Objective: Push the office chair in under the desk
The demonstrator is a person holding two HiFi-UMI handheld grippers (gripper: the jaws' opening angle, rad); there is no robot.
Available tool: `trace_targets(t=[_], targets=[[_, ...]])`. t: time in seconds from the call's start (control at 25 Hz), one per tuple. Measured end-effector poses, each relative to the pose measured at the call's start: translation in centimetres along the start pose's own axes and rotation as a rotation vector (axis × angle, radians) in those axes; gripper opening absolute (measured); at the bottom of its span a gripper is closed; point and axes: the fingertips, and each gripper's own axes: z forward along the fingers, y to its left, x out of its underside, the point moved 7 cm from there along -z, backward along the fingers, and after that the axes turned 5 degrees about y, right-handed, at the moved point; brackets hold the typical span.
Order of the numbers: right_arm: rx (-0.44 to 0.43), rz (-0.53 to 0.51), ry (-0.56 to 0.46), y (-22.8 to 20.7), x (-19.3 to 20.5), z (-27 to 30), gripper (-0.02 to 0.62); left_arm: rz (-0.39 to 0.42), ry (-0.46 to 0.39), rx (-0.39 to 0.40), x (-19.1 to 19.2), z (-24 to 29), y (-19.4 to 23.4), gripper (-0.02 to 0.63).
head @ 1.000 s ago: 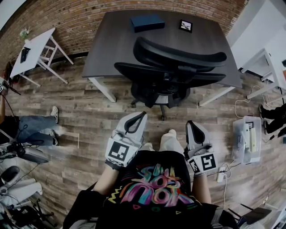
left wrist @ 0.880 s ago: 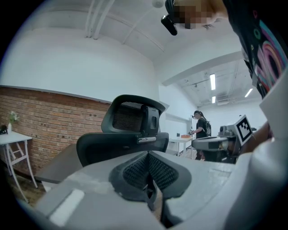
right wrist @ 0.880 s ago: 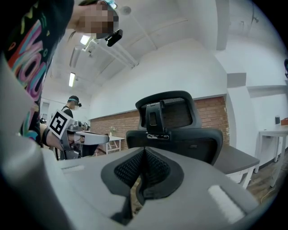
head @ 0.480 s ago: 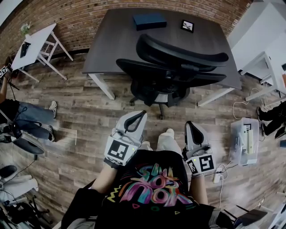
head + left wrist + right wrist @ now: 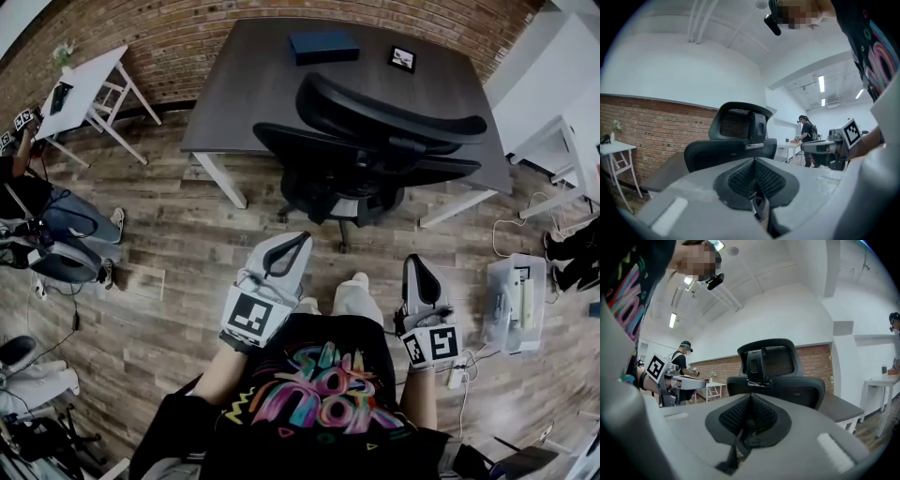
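Note:
A black office chair [image 5: 375, 150] stands at the near edge of a dark grey desk [image 5: 253, 84], its seat partly under the top and its backrest toward me. Both gripper views face the chair's back and headrest [image 5: 738, 123] [image 5: 772, 359]. My left gripper [image 5: 281, 255] is shut and empty, held low in front of my body, well short of the chair. My right gripper [image 5: 419, 279] is also shut and empty, off to the right of the chair's base [image 5: 342, 220].
A blue box [image 5: 323, 45] and a small framed marker [image 5: 403, 58] lie on the desk. A white side table [image 5: 80, 94] stands at left, a clear bin [image 5: 516, 305] on the floor at right. Other people stand at the left edge [image 5: 37, 202] and right [image 5: 806, 138].
The head view has shifted slightly, so chair and desk sit a bit further right. My right gripper has dropped a little lower and rightward; the person at left moved up the frame.

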Motion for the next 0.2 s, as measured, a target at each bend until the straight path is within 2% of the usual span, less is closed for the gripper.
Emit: trace_targets(t=[0.2], targets=[[-0.051,-0.023,0.015,0.99,0.03,0.92,-0.002,-0.003,0.009,-0.007,0.2,0.07,0.07,0.002]])
